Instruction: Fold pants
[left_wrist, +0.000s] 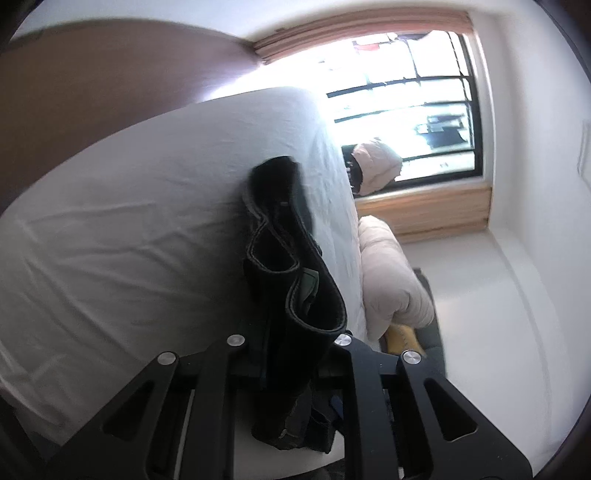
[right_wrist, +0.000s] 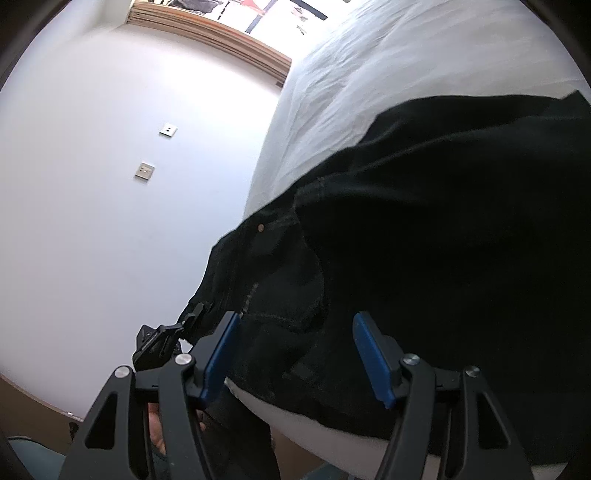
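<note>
Left gripper (left_wrist: 291, 354): jaws pressed together on a bunched fold of the black pants (left_wrist: 291, 266), the hemmed edge standing up between the fingers; the garment rests against the white bedsheet (left_wrist: 129, 229) near the bed's edge. Right gripper (right_wrist: 295, 354): blue pads (right_wrist: 369, 358) spread apart, pants (right_wrist: 424, 240) cloth lying between them, neither pad seen pressing it; a rivet and seam show on the denim there. Pants draped over the mattress edge. Beyond: window (left_wrist: 406, 103), beige duvet (left_wrist: 391, 273), wall switch plates (right_wrist: 144, 170).
</note>
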